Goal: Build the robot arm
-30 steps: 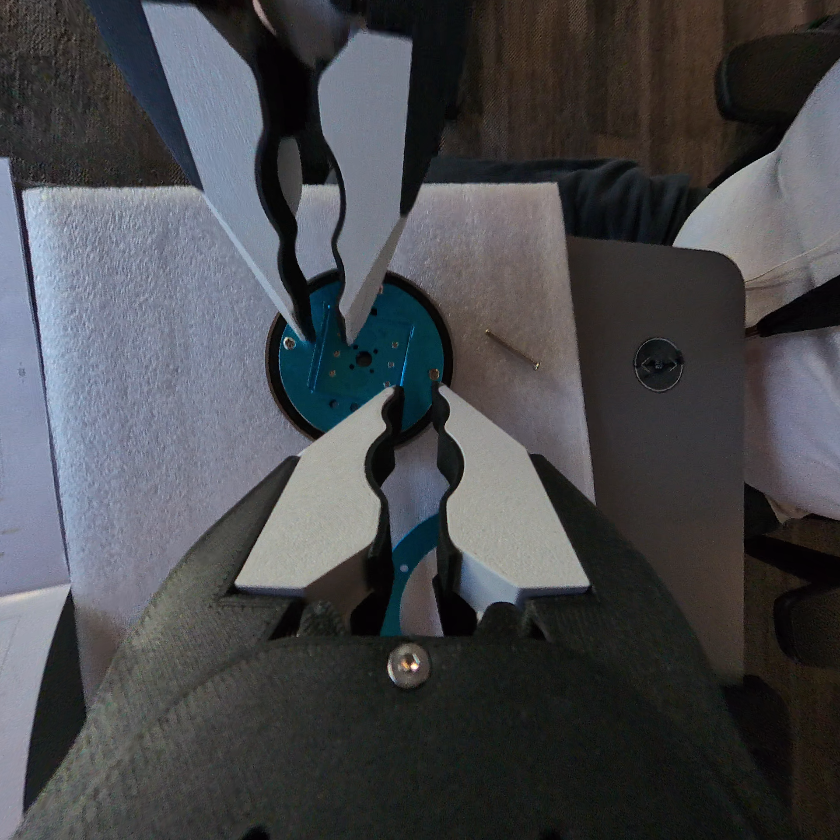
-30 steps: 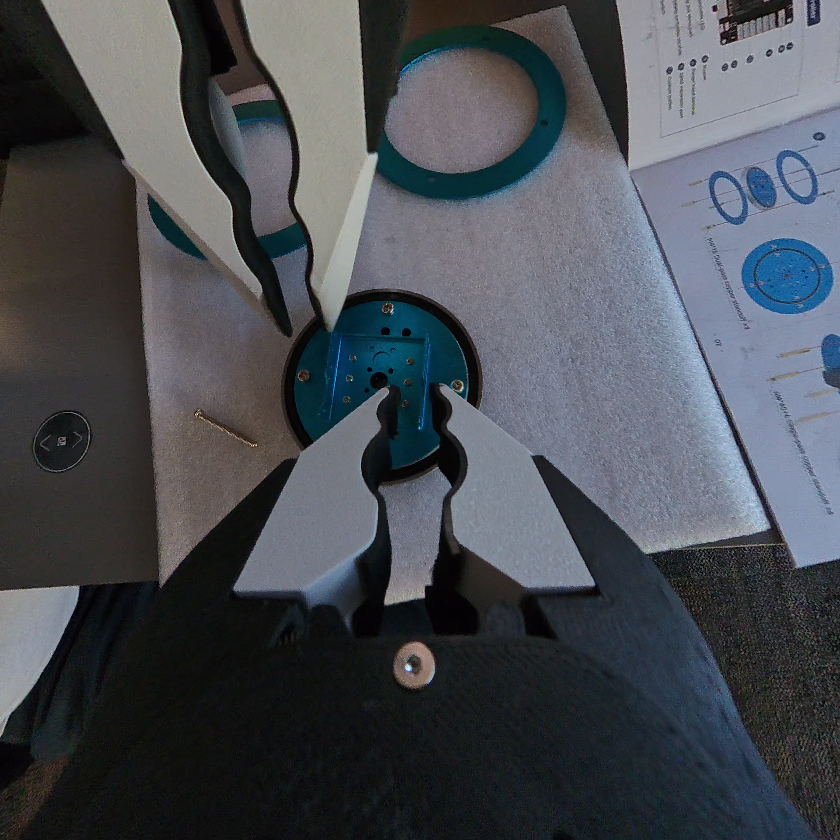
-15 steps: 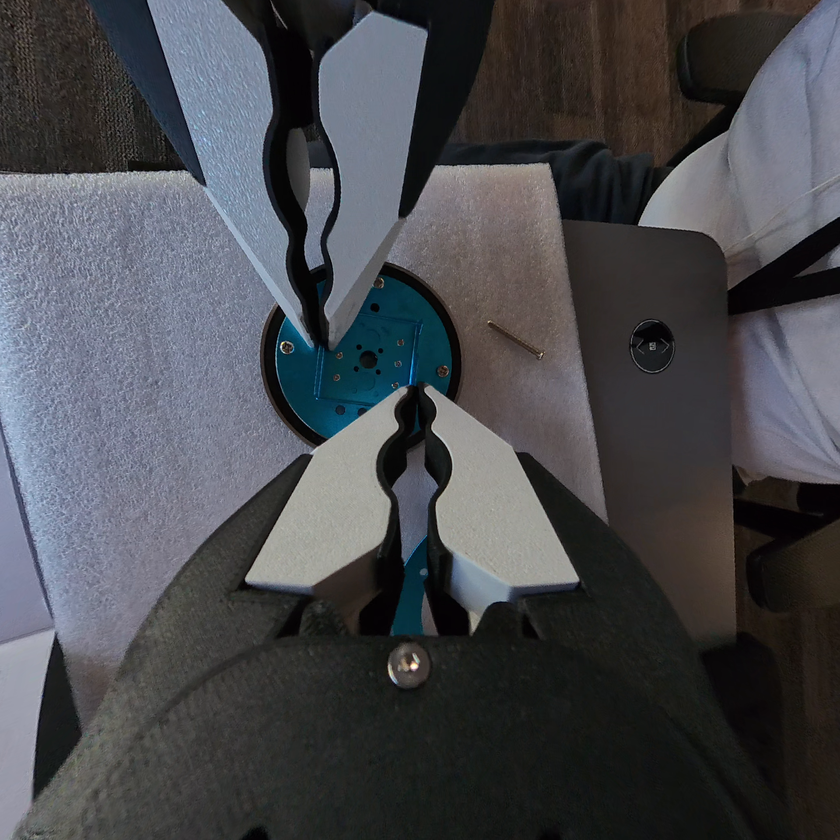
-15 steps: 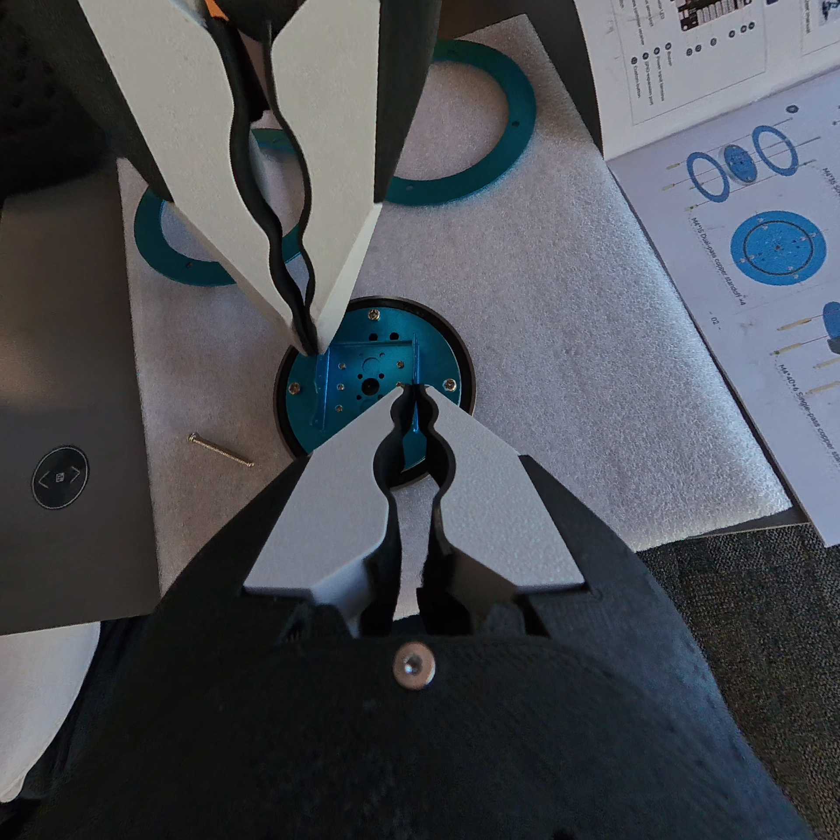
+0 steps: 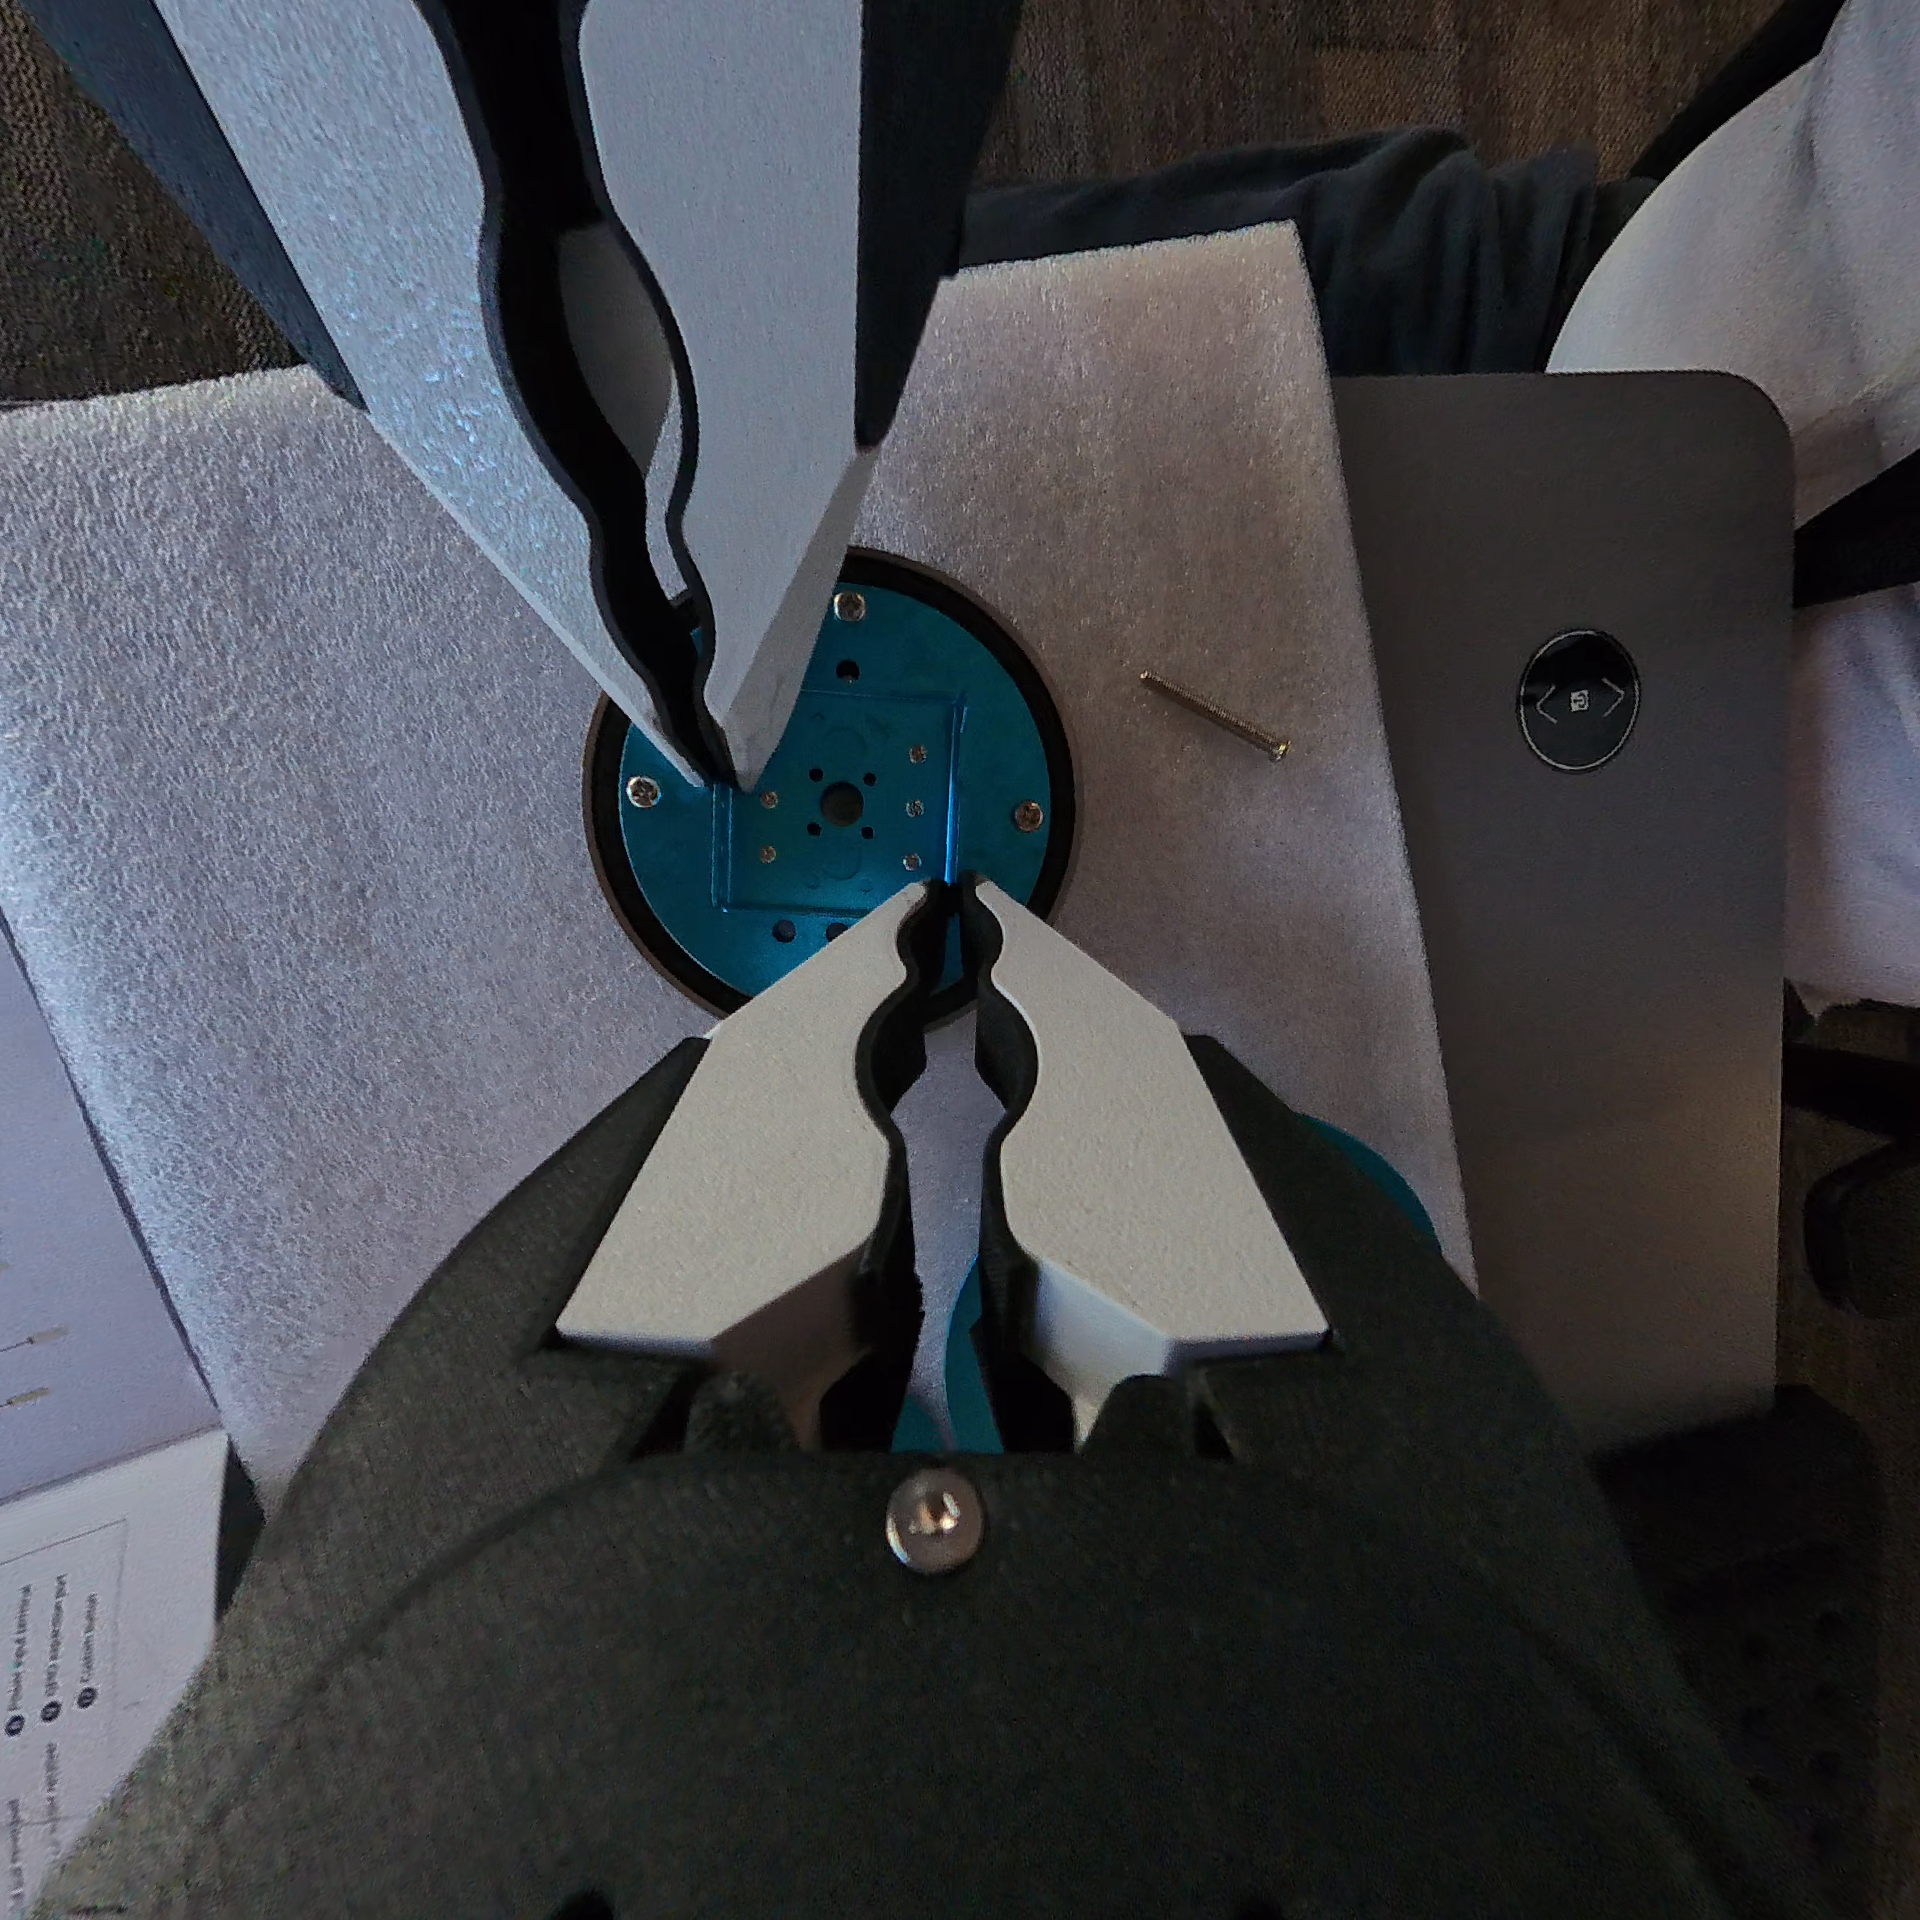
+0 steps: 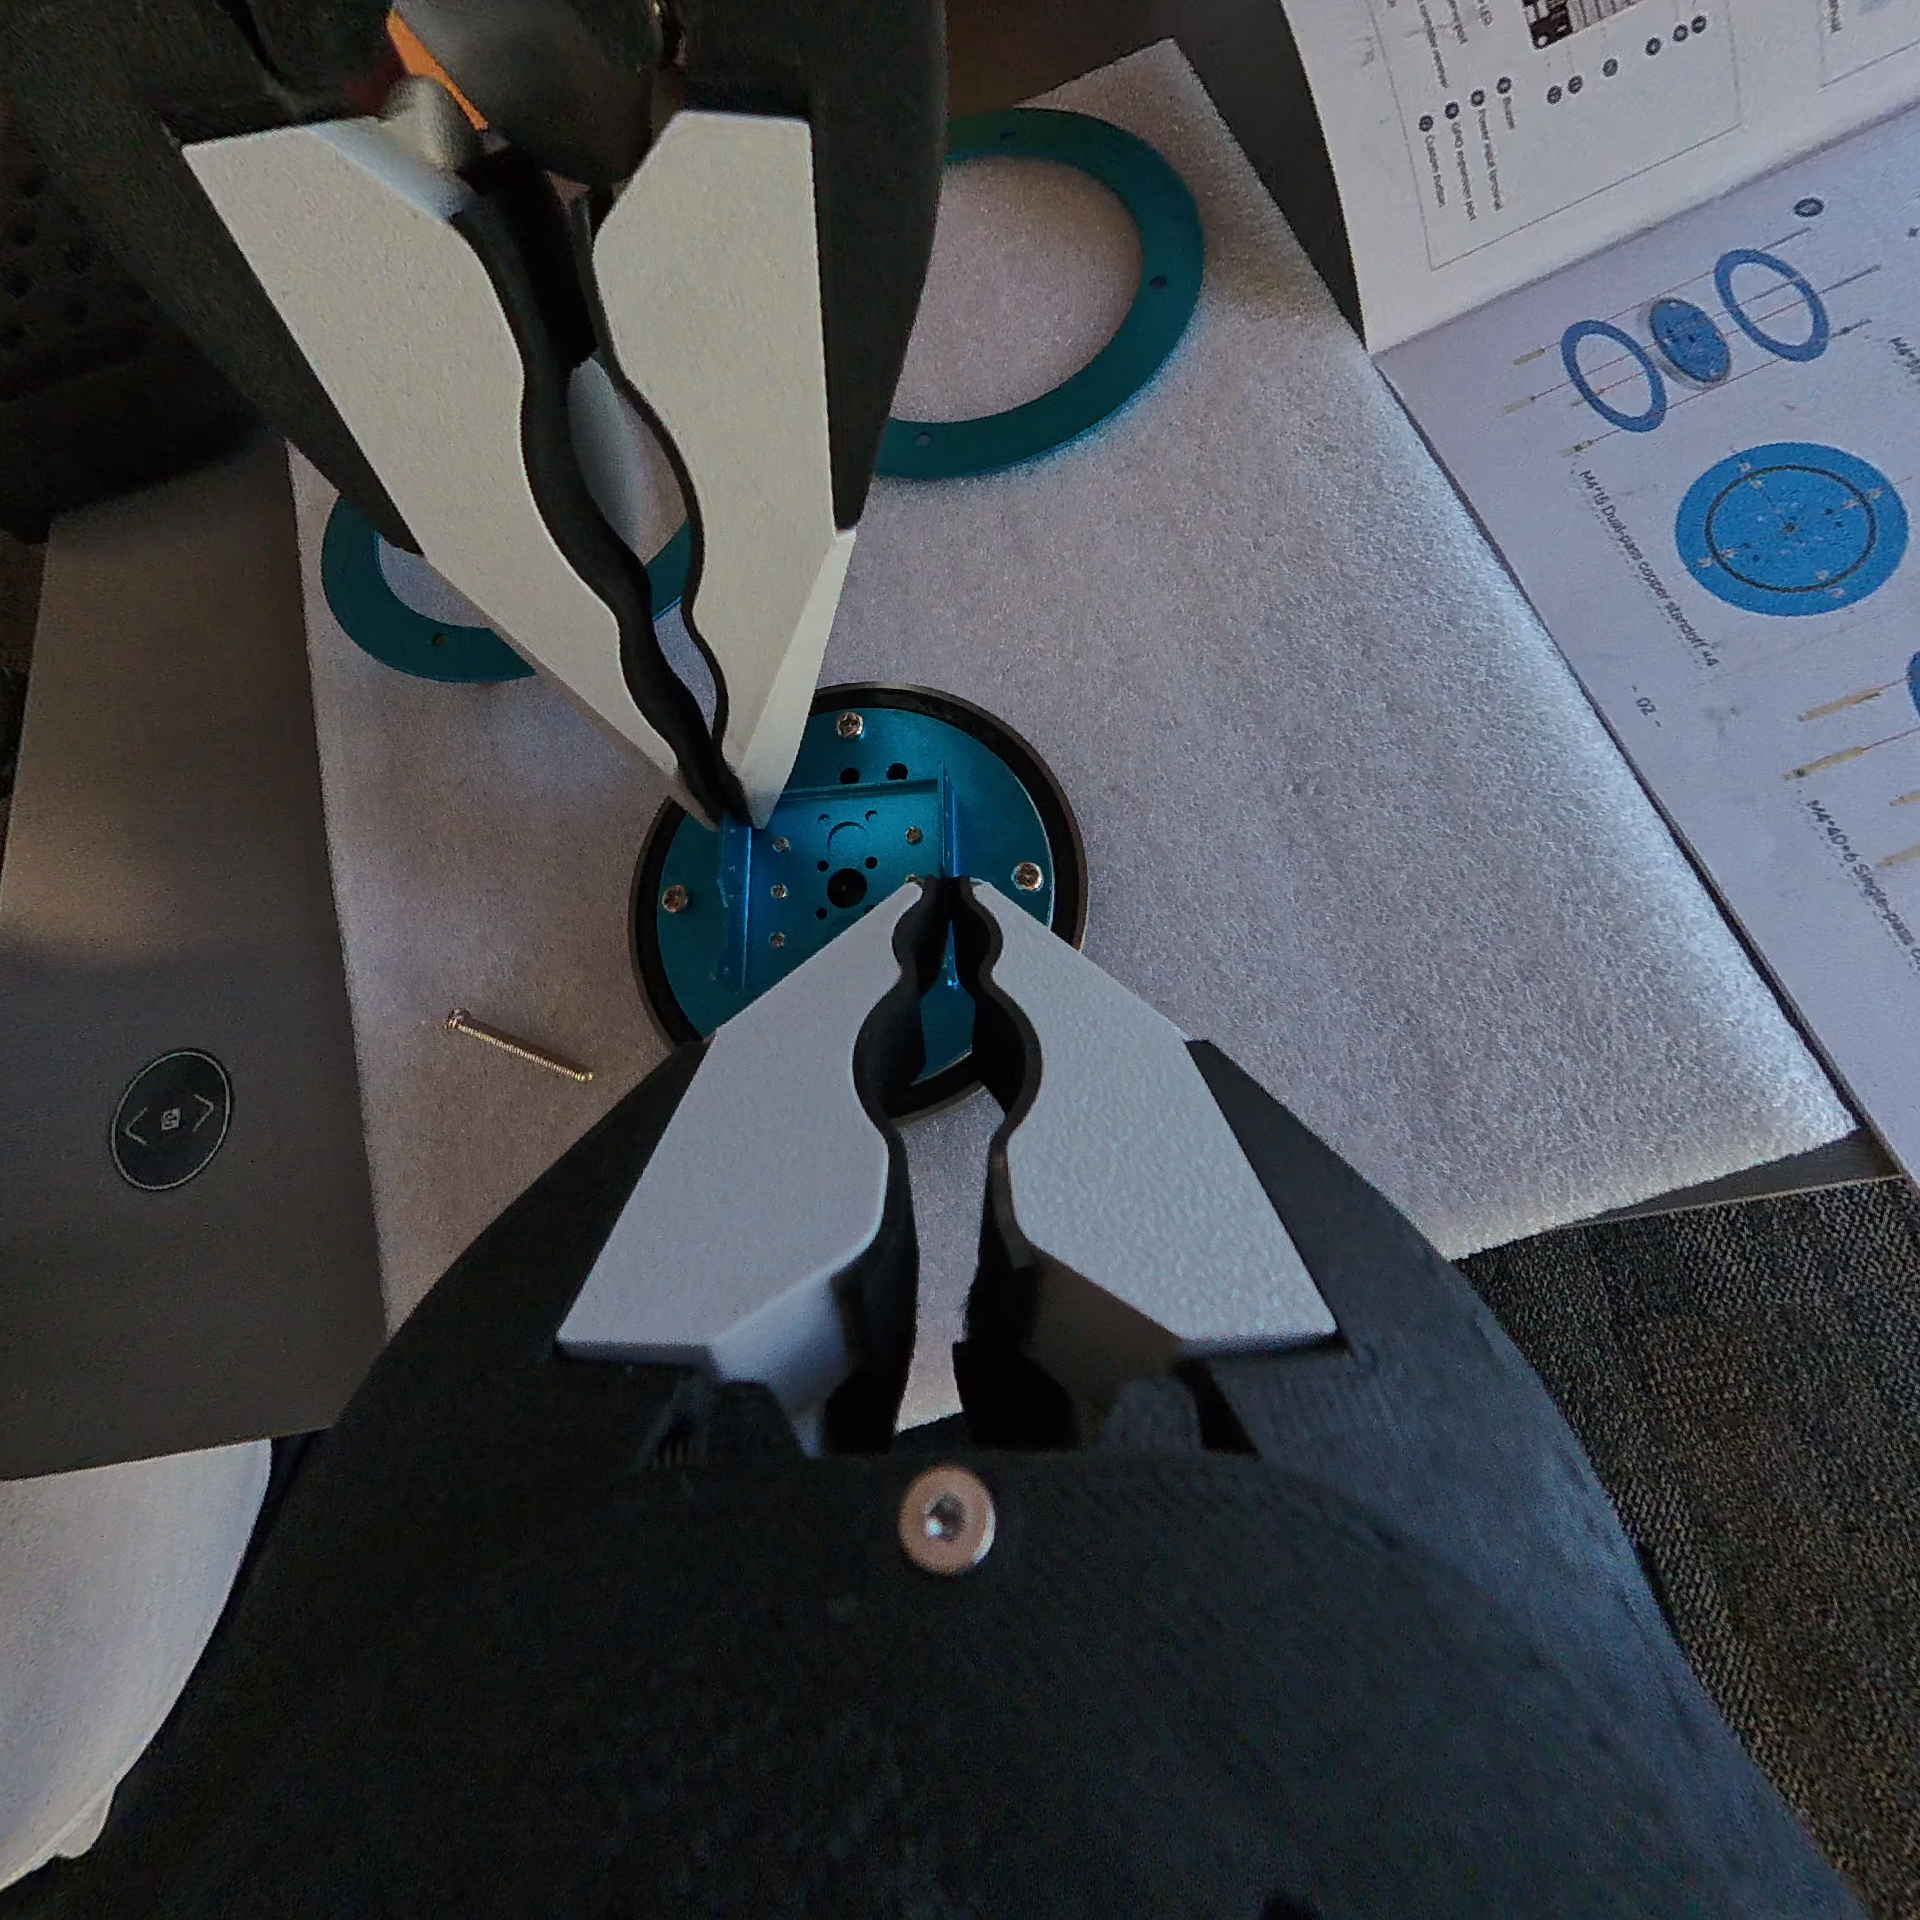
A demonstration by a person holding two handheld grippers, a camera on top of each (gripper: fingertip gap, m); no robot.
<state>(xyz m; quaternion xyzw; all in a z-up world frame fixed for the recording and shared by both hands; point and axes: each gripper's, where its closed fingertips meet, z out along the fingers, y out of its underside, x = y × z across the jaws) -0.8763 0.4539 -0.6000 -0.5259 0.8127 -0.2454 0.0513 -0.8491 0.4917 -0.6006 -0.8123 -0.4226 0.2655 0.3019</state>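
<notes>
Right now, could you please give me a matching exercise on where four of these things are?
1. blue bracket
2. long screw
3. teal rings
4. instruction sheet

A. beside the foam sheet
B. flat on the foam, apart from the blue disc
C. pinched by left gripper and right gripper
D. loose on the foam by the grey panel

Pairs: 1-C, 2-D, 3-B, 4-A

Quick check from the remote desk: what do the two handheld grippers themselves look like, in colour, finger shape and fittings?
Both match. The left gripper and right gripper each have a black, coarsely textured, rounded body with one silver screw centred near the fingers. Two light grey, wedge-shaped fingers taper to points, and their inner edges carry black wavy pads. No cables, markings or sleeves show.
</notes>
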